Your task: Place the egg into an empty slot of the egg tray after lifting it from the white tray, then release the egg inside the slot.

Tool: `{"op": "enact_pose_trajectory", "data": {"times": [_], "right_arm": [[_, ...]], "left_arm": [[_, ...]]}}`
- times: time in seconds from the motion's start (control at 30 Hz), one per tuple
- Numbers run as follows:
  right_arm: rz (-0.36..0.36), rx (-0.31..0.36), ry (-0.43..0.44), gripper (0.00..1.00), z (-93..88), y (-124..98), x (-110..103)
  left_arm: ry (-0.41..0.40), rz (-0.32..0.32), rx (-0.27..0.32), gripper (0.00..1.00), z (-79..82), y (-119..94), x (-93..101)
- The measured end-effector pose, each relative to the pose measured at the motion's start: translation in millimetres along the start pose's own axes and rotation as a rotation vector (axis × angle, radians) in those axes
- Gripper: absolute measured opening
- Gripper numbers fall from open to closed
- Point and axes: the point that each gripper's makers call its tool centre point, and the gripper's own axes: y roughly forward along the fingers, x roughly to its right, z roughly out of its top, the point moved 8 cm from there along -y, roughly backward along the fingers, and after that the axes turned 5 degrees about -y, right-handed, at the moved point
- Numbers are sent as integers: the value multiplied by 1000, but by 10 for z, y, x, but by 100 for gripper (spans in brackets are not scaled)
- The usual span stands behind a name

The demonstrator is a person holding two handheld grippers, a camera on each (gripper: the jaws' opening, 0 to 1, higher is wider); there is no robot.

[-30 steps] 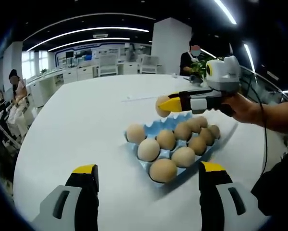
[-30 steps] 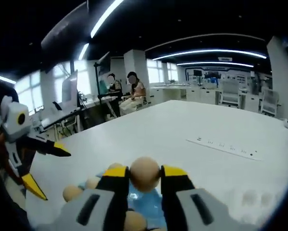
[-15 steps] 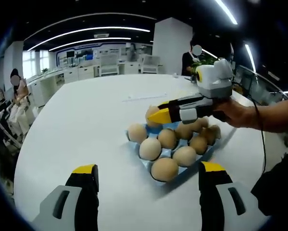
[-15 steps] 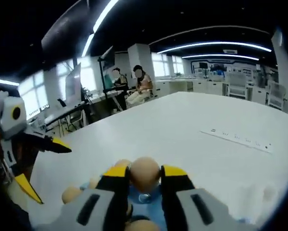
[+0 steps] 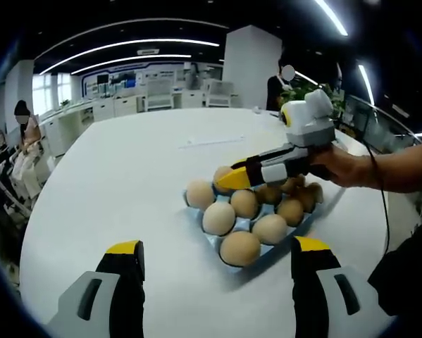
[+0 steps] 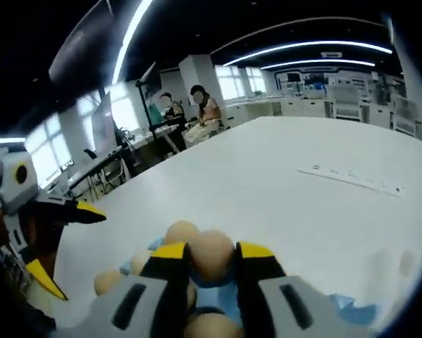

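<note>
— While the left claw (image 5: 214, 264) hangs wide and released at six o'clock of the left gripper view, what sits past it?

— At three o'clock of its jaws lies the blue egg tray (image 5: 212, 239) on the white tabletop (image 5: 126, 176), nearly full of brown eggs. At one o'clock of the tray the right claw (image 5: 233, 176) reaches in from the right, clenched on the egg (image 5: 222, 173), which hangs low over the tray's far corner.

— Which step is this?

— I judge it the lowering into a slot. In the right gripper view the egg (image 6: 211, 255) is pinched between the yellow fingertips (image 6: 170, 251), with another egg just at its eleven o'clock and blue tray below.

— And next?

— Settling the egg down into the empty cup, then easing the jaws apart gently so neighbours aren't knocked.

— What has changed?

— A second ago the egg was carried higher, beyond the tray's far edge; it has since come nearer and lower over the eggs. The left claw has not shifted.
</note>
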Motion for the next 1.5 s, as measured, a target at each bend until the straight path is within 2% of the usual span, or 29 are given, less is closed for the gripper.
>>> {"op": "enact_pose_trajectory", "data": {"times": [0.57,0.73,0.83,0.9,1.0,1.03,1.07,1.13,1.2,1.23,1.3,1.43,1.5], "right_arm": [[70,-11,-27,25,8,1,41],[67,-2,-25,24,13,-14,55],[58,31,1,24,37,-56,78],[61,110,80,23,118,-166,108],[7,193,125,23,153,-427,217],[-36,210,141,23,126,-525,293],[-53,215,139,23,111,-563,325],[-137,221,155,23,17,-769,485],[-174,224,170,23,-54,-905,584],[-227,212,181,23,-137,-1036,688],[-285,217,189,23,-207,-1175,789],[-373,231,203,23,-306,-1406,944],[-484,242,211,23,-381,-1627,1109]], "left_arm": [[9,1,2,85,26,-8,19],[13,0,-1,85,30,-4,24],[14,-1,-1,86,34,1,29],[16,-4,1,85,45,6,37],[20,-6,3,85,58,14,39],[18,-6,4,85,61,18,38],[17,-7,4,86,62,23,38],[20,-12,3,86,65,37,44],[22,-19,3,85,66,52,58],[23,-22,1,86,65,60,67],[26,-27,2,85,66,67,78],[25,-30,3,85,68,68,82],[25,-29,2,85,64,63,73]]}}
